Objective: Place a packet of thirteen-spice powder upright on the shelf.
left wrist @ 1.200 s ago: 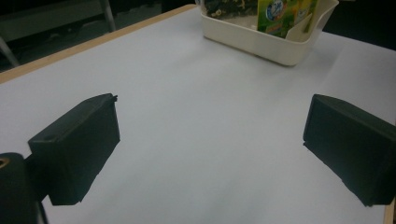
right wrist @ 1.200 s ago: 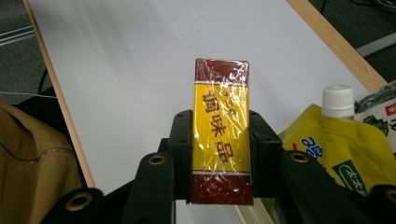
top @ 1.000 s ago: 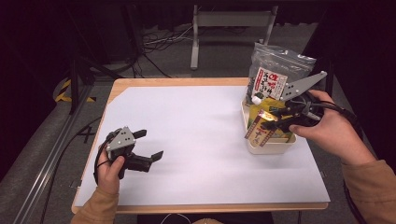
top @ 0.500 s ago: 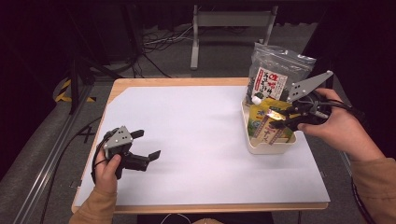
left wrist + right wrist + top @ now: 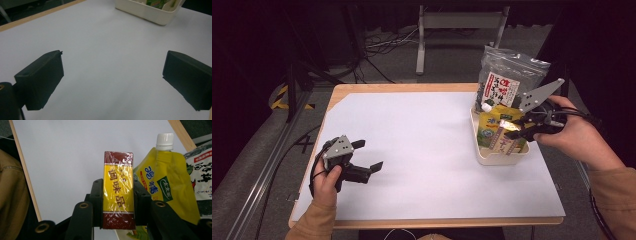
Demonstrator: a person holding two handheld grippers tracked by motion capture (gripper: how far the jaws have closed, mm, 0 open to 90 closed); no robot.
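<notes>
My right gripper (image 5: 117, 195) is clamped across the yellow box (image 5: 118, 192), long axis along the jaws, over the cream bin (image 5: 492, 156); left gripper (image 5: 364, 157) gapes empty, far off.

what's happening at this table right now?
A person holds tongs in each hand. The right tongs are shut on a yellow and maroon wrapped box, held above the cream tub at the table's right side. The tub also holds a yellow spouted pouch and a dark printed bag. The left tongs rest open and empty on the white table surface at the near left.
</notes>
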